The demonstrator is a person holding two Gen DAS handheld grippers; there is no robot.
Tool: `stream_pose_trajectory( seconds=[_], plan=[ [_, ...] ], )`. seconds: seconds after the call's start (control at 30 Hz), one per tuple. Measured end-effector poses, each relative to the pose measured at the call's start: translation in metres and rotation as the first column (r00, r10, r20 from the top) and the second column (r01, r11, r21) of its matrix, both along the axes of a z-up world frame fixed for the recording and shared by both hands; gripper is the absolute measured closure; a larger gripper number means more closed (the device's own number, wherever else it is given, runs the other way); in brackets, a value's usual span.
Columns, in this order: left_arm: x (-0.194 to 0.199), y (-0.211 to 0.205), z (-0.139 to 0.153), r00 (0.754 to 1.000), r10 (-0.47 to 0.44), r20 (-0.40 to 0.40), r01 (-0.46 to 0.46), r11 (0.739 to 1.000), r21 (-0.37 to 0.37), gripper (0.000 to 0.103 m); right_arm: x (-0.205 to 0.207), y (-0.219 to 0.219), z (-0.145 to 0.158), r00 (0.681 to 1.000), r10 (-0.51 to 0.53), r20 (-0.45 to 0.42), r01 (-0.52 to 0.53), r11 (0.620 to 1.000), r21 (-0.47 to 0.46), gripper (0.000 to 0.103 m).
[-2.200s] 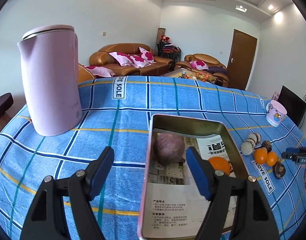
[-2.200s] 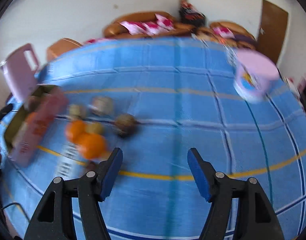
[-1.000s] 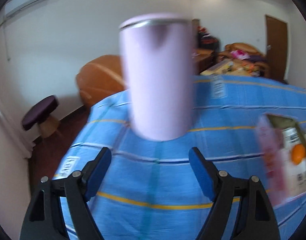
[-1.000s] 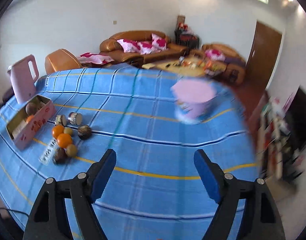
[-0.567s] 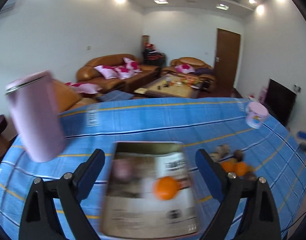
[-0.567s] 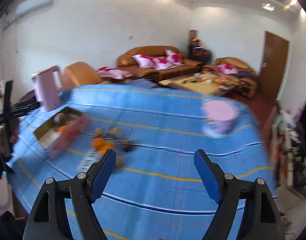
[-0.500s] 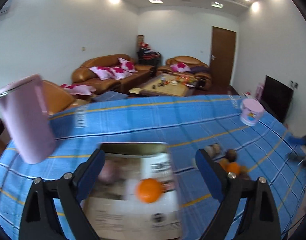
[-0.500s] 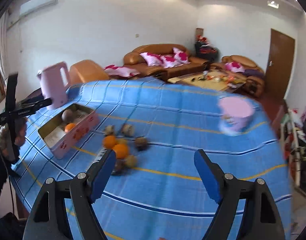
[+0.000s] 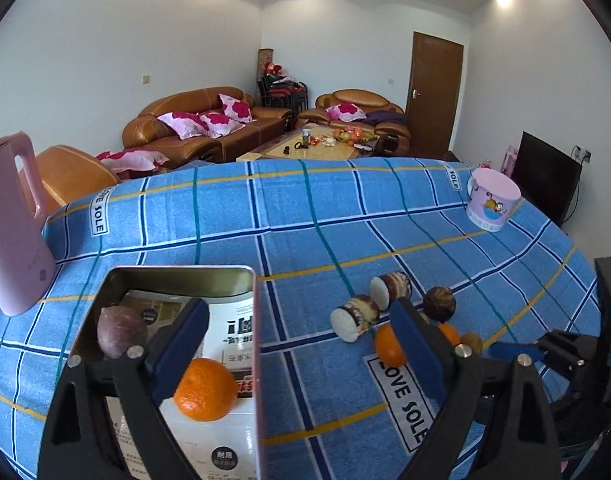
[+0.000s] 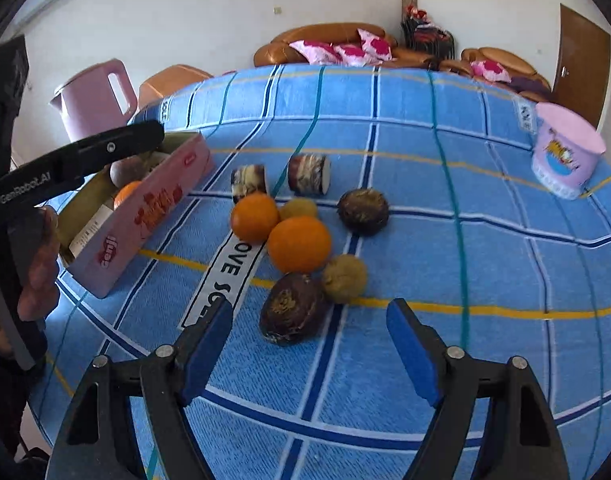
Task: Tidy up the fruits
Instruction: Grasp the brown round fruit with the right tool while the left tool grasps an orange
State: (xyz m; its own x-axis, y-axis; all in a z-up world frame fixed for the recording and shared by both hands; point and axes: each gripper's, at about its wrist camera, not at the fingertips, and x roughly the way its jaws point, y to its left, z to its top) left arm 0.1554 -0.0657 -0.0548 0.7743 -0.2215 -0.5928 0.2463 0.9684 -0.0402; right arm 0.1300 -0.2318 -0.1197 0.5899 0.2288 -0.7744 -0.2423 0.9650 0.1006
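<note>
A pink tin box (image 9: 256, 344) (image 10: 145, 216) lined with paper holds an orange (image 9: 205, 389) and a purple passion fruit (image 9: 121, 332). Loose fruit lies on the blue cloth: two oranges (image 10: 299, 244) (image 10: 254, 217), a dark wrinkled passion fruit (image 10: 293, 308), a round dark fruit (image 10: 363, 211), two small yellowish fruits (image 10: 343, 278), two cut cylinder pieces (image 10: 309, 174). My left gripper (image 9: 301, 344) is open and empty, above the box's right wall. My right gripper (image 10: 309, 352) is open and empty, just short of the wrinkled passion fruit.
A pink kettle (image 9: 9, 232) (image 10: 93, 100) stands left of the box. A pink cartoon cup (image 9: 491, 200) (image 10: 565, 152) stands at the table's far right. Sofas and a coffee table lie beyond the table. The person's hand (image 10: 37, 264) holds the left gripper.
Both cameras swung widely and have settled. The left gripper now hangs over the box; the right gripper has come down close to the loose fruit pile.
</note>
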Motion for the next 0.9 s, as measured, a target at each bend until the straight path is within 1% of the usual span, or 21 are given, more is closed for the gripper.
stream_pose_trajectory(
  seconds=[0.07,0.13,0.17,0.2,0.23,0.3,0.4,0.43,0.47,0.5,0.53,0.6,0.73,0.8,0.9],
  plan=[
    [0.000,-0.003,-0.002,1.000,-0.009,0.002,0.009,1.000,0.001,0.009,0.004,0.003,-0.006,1.000,0.010,-0.019,-0.010,1.000,0.004,0.044],
    [0.001,-0.005,-0.005,1.000,-0.023,-0.007,0.023,1.000,-0.006,0.009,0.003,0.005,-0.006,1.000,0.011,-0.001,-0.011,1.000,0.000,0.049],
    [0.002,-0.005,-0.007,1.000,-0.026,-0.010,0.026,1.000,-0.005,0.009,0.003,0.003,-0.005,1.000,0.010,0.004,-0.010,1.000,0.016,0.057],
    [0.002,-0.007,-0.009,0.999,-0.029,-0.014,0.029,1.000,0.003,0.009,0.004,0.001,-0.005,1.000,0.017,0.002,-0.017,0.999,0.033,0.066],
    [0.002,-0.009,-0.010,0.999,-0.033,-0.016,0.033,0.999,0.011,0.009,0.003,-0.002,-0.005,1.000,0.020,0.001,-0.020,0.999,0.048,0.066],
    [-0.001,-0.013,-0.011,0.999,-0.045,-0.010,0.045,0.999,0.026,0.009,-0.002,-0.008,-0.004,1.000,0.008,0.015,-0.009,0.999,0.051,0.066],
    [-0.007,-0.023,-0.012,0.998,-0.070,-0.001,0.069,0.997,0.041,0.012,-0.009,-0.028,-0.001,0.997,-0.050,0.054,0.046,0.996,0.071,0.066],
    [-0.008,-0.028,-0.014,0.997,-0.080,-0.005,0.080,0.996,0.045,0.013,-0.010,-0.031,0.001,0.995,-0.071,0.067,0.067,0.996,0.064,0.067],
    [-0.008,-0.031,-0.015,0.996,-0.085,-0.010,0.086,0.995,0.049,0.016,-0.010,-0.037,0.002,0.991,-0.101,0.084,0.097,0.994,0.053,0.066],
    [-0.008,-0.038,-0.017,0.995,-0.098,-0.021,0.099,0.994,0.054,0.021,-0.009,-0.044,0.003,0.988,-0.123,0.089,0.118,0.991,0.060,0.067],
    [-0.007,-0.042,-0.019,0.994,-0.107,-0.033,0.109,0.992,0.056,0.024,-0.009,-0.049,0.004,0.985,-0.145,0.097,0.139,0.988,0.062,0.067],
    [-0.005,-0.052,-0.024,0.990,-0.126,-0.065,0.130,0.990,0.054,0.034,-0.008,-0.055,0.006,0.977,-0.180,0.112,0.177,0.983,0.041,0.066],
    [-0.001,-0.066,-0.033,0.988,-0.123,-0.098,0.131,0.988,0.084,0.044,-0.010,-0.057,0.010,0.972,-0.191,0.133,0.188,0.981,0.040,0.066],
    [0.003,-0.068,-0.038,0.985,-0.120,-0.125,0.131,0.988,0.084,0.055,-0.012,-0.054,0.012,0.971,-0.186,0.149,0.184,0.983,0.025,0.066],
    [0.006,-0.071,-0.046,0.981,-0.115,-0.154,0.130,0.988,0.087,0.057,-0.012,-0.055,0.011,0.972,-0.180,0.148,0.178,0.984,0.028,0.066]
  ],
)
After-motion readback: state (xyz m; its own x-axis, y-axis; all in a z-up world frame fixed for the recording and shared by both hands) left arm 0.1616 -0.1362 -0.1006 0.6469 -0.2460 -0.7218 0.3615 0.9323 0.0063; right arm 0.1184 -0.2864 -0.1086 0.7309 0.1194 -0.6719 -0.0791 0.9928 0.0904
